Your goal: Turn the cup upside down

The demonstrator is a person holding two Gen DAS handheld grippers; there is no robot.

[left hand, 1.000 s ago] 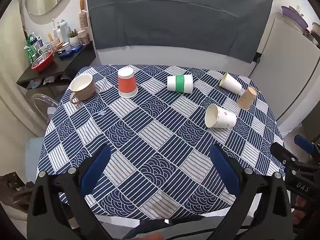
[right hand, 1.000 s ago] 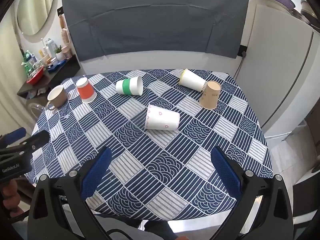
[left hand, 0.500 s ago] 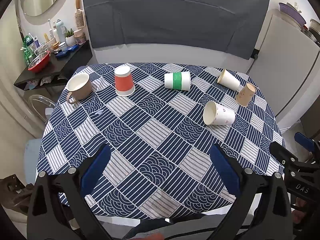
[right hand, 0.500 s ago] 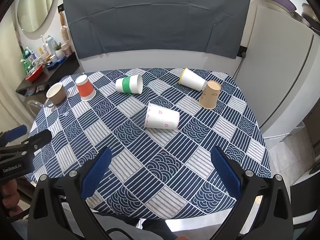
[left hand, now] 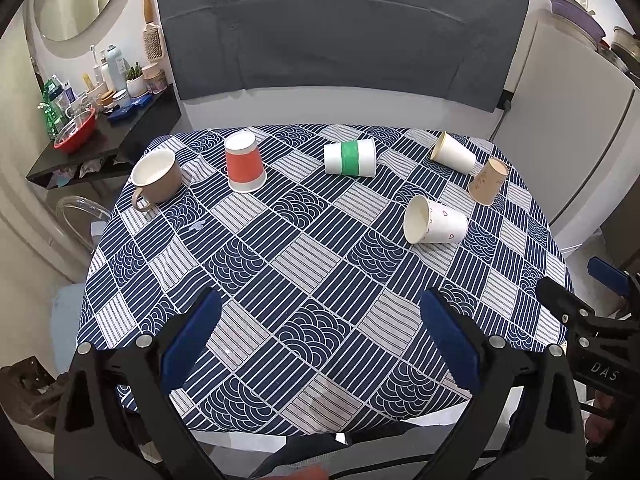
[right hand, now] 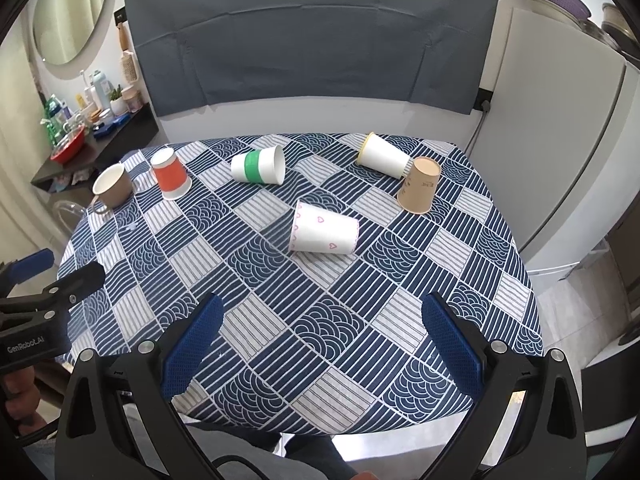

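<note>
Paper cups lie scattered over the desk [left hand: 304,264], which wears a blue-and-white patterned cloth. At the far left a tan mug [left hand: 157,176] stands upright, its white inside holding nothing visible. Just right of it an orange cup [left hand: 244,166] stands mouth down. A green-banded cup [left hand: 350,157] lies on its side at the far middle. Toward the far right a yellow-rimmed white cup [right hand: 383,156] lies on its side, touching or nearly touching a brown cup [right hand: 419,191] that stands mouth down with small print too tiny to read. Nearer the middle a white cup with pink hearts [right hand: 325,234] lies on its side, its open mouth showing a bare interior in the left view.

Both tools hover over the near edge, holding nothing. The left gripper [left hand: 320,332] has its blue fingers [left hand: 192,340] spread wide; so does the right gripper [right hand: 320,332]. Its housing reads "DAS" in the left view, cut off; the left one's reads "GenRobot.AI". Bottles on the far-left shelf [left hand: 100,148] are too small to read.
</note>
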